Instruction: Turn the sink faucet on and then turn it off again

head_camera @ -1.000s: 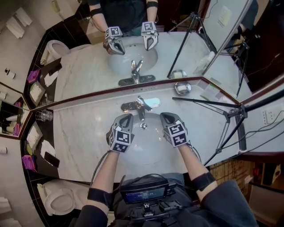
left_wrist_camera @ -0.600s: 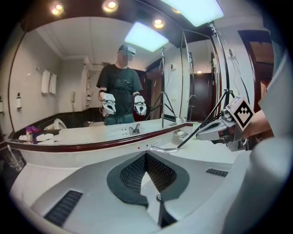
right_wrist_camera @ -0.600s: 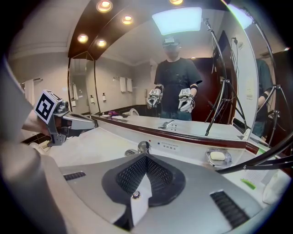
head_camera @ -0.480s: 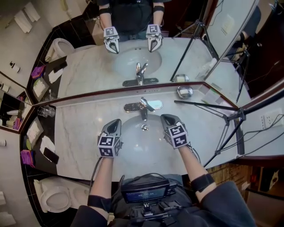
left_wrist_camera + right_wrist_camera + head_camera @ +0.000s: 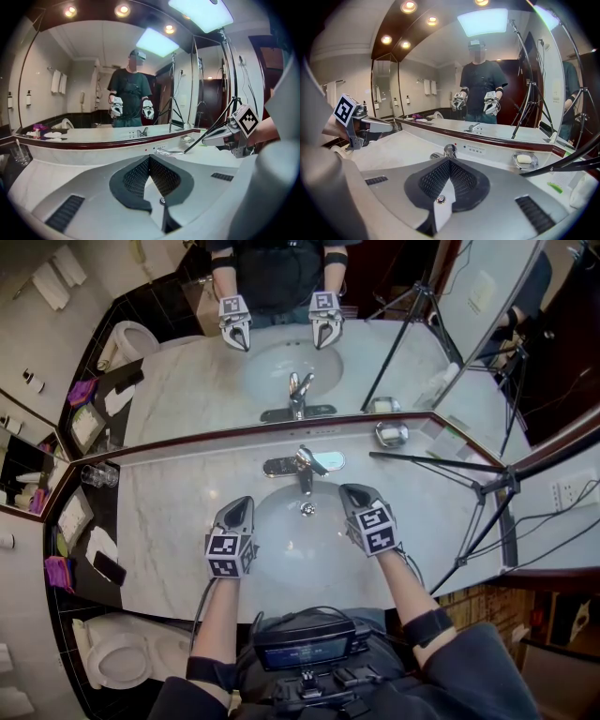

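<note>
The chrome faucet [image 5: 302, 465] stands at the back of the oval sink basin [image 5: 281, 554], its spout over the drain [image 5: 307, 509]. My left gripper [image 5: 239, 504] hovers over the basin's left rim, shut and empty, a hand's width left of the faucet. My right gripper [image 5: 354, 491] hangs over the right rim, also shut on nothing, just right of the spout. In the left gripper view the closed jaws [image 5: 149, 157] point at the faucet [image 5: 169, 151]. In the right gripper view the faucet [image 5: 449, 150] sits just beyond the shut tips [image 5: 449, 159]. Neither gripper touches it.
A mirror runs along the back of the marble counter [image 5: 178, 521]. A soap dish [image 5: 390, 434] sits at the back right, a glass [image 5: 94, 474] at the far left. A tripod [image 5: 487, 484] leans over the right side. A toilet [image 5: 117, 662] stands at lower left.
My left gripper has moved left and back from the faucet and rolled so its marker cube faces up. The right gripper has stayed put.
</note>
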